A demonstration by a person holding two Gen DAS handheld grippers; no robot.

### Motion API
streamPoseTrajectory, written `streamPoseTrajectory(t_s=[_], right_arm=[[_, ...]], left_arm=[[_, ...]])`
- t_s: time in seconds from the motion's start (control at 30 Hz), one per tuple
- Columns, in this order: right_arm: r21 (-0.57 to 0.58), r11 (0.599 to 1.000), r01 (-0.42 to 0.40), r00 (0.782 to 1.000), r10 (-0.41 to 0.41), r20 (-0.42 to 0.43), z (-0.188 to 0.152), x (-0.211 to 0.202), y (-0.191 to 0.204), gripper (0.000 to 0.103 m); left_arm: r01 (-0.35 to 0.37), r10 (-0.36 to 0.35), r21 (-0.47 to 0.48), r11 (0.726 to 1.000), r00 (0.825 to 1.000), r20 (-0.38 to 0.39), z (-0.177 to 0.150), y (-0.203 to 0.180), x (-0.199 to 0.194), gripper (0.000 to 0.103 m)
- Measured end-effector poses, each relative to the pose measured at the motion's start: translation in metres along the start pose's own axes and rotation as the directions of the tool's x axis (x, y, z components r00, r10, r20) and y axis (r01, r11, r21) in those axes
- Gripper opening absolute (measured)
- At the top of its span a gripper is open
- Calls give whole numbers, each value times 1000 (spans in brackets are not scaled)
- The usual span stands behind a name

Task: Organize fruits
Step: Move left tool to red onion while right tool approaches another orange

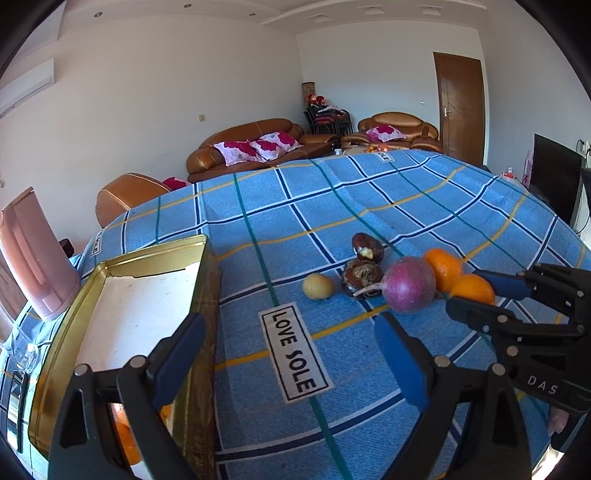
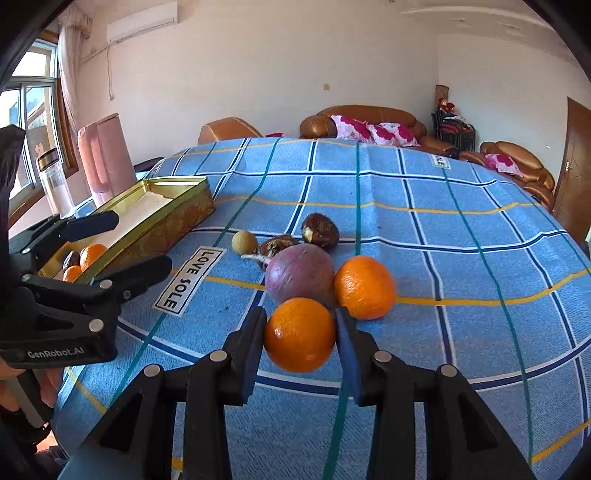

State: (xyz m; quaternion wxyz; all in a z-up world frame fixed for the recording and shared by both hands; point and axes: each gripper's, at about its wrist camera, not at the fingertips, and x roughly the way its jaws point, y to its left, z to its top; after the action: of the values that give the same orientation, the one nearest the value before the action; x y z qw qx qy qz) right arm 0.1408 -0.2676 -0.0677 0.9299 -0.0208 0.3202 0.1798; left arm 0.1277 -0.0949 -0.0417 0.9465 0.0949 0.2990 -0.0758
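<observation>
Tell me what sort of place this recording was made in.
Most likely a home living room: brown leather sofas with floral cushions, a wall air conditioner, and a table under a blue checked cloth holding fruit.

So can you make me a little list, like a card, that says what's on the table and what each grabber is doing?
surface: blue checked cloth
box: gold tin, open, some fruit already inside
right gripper: closed on an orange
left gripper: open, holding nothing, beside the tin
loose on cloth: second orange, purple round fruit, small yellow fruit, two dark brown fruits
</observation>
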Motion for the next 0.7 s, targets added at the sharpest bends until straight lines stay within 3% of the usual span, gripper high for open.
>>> streamPoseTrajectory(t_s=[0.3, 0.7], right_arm=[[64, 990, 126, 987, -131, 88, 23, -15, -31, 40], [116, 978, 173, 977, -185, 103, 23, -6, -50, 40]], left_arm=[[72, -72, 7, 997, 997, -17, 17, -38, 24, 95], [121, -120, 2, 993, 990, -75, 24, -61, 51, 90]])
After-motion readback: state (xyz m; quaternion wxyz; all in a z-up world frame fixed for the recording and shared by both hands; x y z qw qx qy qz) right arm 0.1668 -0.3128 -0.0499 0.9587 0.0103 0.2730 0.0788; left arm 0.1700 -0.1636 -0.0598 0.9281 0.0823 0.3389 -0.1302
